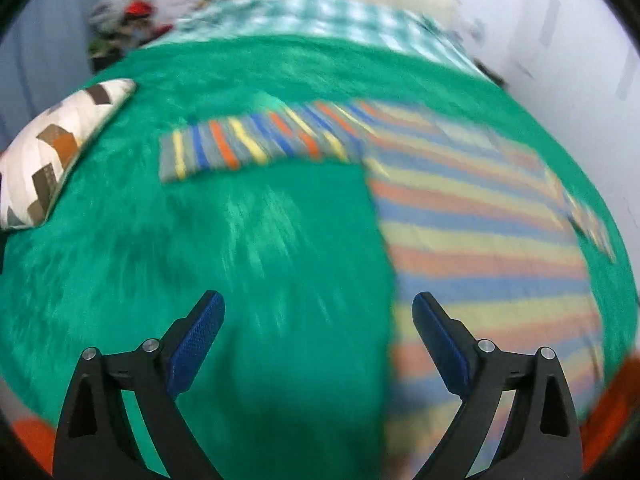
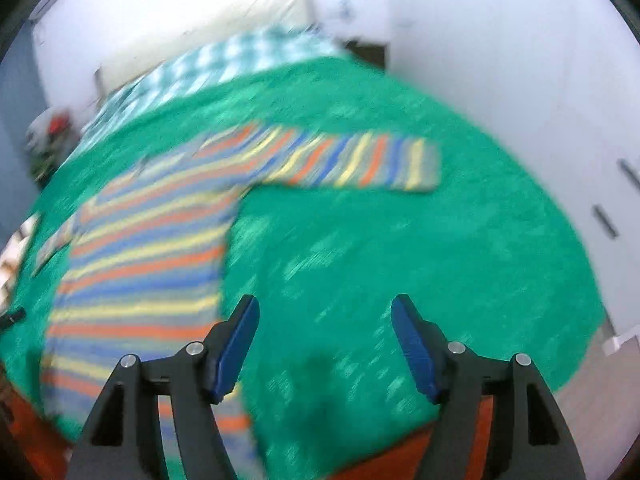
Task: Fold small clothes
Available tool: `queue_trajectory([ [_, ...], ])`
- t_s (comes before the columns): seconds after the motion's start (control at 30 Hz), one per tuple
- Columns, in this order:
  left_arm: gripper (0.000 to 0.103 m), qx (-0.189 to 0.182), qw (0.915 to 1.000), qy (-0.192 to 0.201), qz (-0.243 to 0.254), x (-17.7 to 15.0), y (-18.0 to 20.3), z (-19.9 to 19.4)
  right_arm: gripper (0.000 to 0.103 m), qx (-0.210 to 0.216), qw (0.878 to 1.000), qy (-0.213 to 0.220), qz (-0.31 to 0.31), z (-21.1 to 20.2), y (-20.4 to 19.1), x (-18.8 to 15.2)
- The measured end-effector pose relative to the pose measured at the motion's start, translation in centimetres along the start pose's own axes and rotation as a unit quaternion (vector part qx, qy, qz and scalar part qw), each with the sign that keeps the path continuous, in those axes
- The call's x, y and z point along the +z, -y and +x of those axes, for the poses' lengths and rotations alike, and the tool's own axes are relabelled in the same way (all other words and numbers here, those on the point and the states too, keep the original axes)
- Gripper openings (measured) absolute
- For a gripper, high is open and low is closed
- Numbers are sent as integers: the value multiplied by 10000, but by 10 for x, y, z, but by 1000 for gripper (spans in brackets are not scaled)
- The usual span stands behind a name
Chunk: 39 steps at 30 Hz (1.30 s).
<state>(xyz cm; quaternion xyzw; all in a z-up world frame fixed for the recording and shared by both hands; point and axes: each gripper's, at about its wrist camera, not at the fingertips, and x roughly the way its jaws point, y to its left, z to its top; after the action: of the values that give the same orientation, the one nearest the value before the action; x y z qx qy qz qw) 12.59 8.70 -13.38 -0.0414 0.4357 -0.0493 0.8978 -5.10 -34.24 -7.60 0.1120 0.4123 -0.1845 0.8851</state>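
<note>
A striped long-sleeved knit top point(image 1: 480, 240) lies spread flat on a green fuzzy blanket point(image 1: 260, 260) covering the bed. In the left wrist view its body lies to the right, one sleeve reaching left across the blanket. A white cushion with brown chevrons point(image 1: 52, 152) rests at the blanket's left edge. Behind the blanket lies a teal checked sheet point(image 1: 320, 16).
</note>
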Motion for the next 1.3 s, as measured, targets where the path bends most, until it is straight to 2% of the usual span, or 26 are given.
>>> queue_trajectory([
  [0.07, 96, 175, 9992, 18, -354, 22, -17, 39, 68, -23, 9998, 123, 154, 0, 5, -1],
  [0.13, 101, 191, 9980, -272, -540, 35, -28, 77, 68, -51, 9996, 182, 207, -2, 9, -4],
  [0.17, 103, 318, 9962, -600, -537, 36, -33, 102, 68, -28, 9995, 238, 221, -4, 10, -5],
  [0.2, 103, 445, 9958, -687, -406, 35, -33, 114, 68, 7, 9992, 311, 250, -9, 15, -5],
  [0.27, 103, 702, 9973, -186, 93, 28, -23, 113, 69, 14, 9987, 397, 307, -14, 17, -8],
  [0.33, 103, 827, 9964, -51, 179, 22, -20, 111, 69, -16, 9987, 373, 360, -13, 21, -7],
  [0.53, 103, 710, 9975, -44, 57, 19, -25, 111, 69, 23, 9989, 236, 415, -4, 23, -6],
  [0.67, 103, 743, 9972, -39, 78, 20, -22, 108, 69, 44, 9992, 249, 311, -5, 20, -6],
  [0.93, 103, 746, 9972, -40, 82, 20, -22, 108, 71, 119, 9986, 31, 518, 5, 25, -6],
  [1.3, 103, 742, 9972, -40, 79, 20, -22, 108, 71, 155, 9978, 9, 652, 4, 33, -9],
])
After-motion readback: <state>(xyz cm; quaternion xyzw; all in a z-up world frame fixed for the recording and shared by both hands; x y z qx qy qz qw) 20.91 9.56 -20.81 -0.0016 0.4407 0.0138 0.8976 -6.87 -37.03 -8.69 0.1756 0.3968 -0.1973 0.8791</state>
